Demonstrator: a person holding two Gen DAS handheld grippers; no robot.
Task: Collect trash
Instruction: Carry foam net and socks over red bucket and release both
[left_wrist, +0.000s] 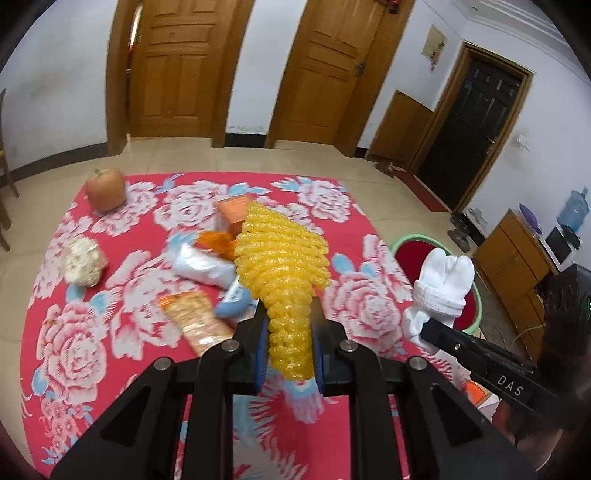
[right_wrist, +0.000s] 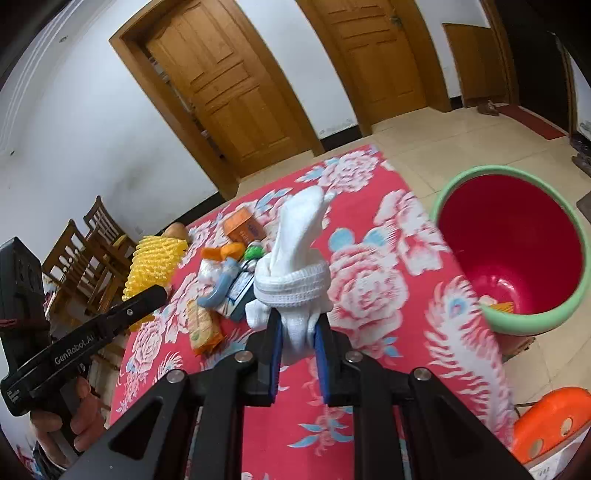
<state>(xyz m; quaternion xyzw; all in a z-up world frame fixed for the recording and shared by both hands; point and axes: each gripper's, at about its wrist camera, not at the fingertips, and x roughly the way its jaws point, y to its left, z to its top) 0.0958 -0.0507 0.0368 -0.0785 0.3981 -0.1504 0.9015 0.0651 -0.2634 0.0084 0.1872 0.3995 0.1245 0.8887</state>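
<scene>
Item 1: yellow foam fruit net, ribbed mesh sleeve, glossy, flared wide at its far end and pinched narrow at the near end. Held clear above the desk by the left gripper; jaws closed tight on the narrow end.

Item 2: white sock bundle, rolled, with a ribbed cuff band round its middle and a soft toe pointing up. Held by the right gripper; jaws closed on its lower end, above the desk's red floral cloth.

Item 3: red bin with green rim, on the floor just beside the desk's right edge.

Remaining on cloth: orange snack packet, white plastic wrapper, orange carton, crumpled white wad.
</scene>
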